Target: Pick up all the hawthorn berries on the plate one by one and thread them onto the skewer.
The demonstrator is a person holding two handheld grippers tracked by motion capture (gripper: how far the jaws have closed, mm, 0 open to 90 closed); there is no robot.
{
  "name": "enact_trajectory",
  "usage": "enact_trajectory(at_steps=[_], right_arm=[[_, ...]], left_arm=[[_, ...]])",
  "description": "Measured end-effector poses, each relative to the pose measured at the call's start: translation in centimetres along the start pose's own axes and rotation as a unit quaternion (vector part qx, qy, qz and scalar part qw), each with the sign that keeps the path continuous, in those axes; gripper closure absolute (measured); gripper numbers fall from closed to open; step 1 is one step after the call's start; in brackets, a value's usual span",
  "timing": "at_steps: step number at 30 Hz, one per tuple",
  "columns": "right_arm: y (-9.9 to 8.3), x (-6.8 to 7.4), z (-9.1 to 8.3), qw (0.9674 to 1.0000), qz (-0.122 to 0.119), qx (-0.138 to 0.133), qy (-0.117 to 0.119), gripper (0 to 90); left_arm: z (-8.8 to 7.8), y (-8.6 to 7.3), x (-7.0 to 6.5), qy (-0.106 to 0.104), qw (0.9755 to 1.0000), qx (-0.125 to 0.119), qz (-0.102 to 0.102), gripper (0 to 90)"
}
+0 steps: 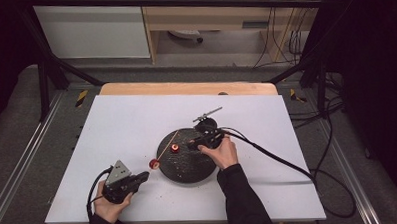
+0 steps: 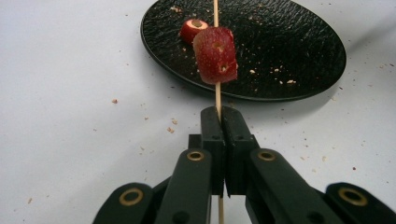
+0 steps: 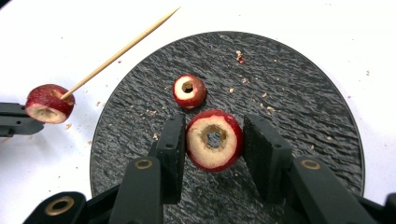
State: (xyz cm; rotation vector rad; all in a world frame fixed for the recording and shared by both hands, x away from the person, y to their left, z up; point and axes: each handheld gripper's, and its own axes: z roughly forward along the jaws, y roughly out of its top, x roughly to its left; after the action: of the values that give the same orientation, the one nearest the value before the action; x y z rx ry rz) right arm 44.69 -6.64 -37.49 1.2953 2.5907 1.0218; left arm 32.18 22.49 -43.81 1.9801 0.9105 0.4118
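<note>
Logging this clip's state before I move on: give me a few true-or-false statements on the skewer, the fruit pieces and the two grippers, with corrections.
1. The left gripper is shut on the wooden skewer. True.
2. Two fruit pieces are threaded on the skewer. False: just one red cored fruit piece is on it.
3. The right gripper has its jaws on either side of a cored fruit ring, not yet clamped. True.
4. The black plate is bare. False: a smaller cored piece and crumbs lie on it.
5. The skewer's tip points toward the person. False: it points away, over the plate.
</note>
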Motion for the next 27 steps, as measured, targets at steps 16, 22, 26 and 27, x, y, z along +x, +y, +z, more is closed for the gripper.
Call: enact_trajectory(at_steps=[16, 22, 26, 27], right_arm=[[-3.9, -0.8, -1.5, 0.9954, 0.036, -0.085, 0.028, 61.2], [-5.2, -0.6, -1.5, 0.9895, 0.056, -0.127, 0.039, 61.3], [-5.9, -0.7, -1.6, 0.9834, 0.075, -0.159, 0.044, 61.3], [-6.1, -0.7, -1.6, 0.9811, 0.082, -0.169, 0.048, 61.3]], left_arm=[[0.2, 0.1, -0.4, -0.002, 1.0, -0.002, 0.004, 88.1], [0.2, 0.1, -0.6, -0.004, 1.0, -0.004, 0.005, 88.1], [0.3, 0.2, -0.9, -0.005, 1.0, -0.007, 0.004, 88.1], [0.3, 0.2, -0.9, -0.006, 0.9999, -0.007, 0.005, 88.1]])
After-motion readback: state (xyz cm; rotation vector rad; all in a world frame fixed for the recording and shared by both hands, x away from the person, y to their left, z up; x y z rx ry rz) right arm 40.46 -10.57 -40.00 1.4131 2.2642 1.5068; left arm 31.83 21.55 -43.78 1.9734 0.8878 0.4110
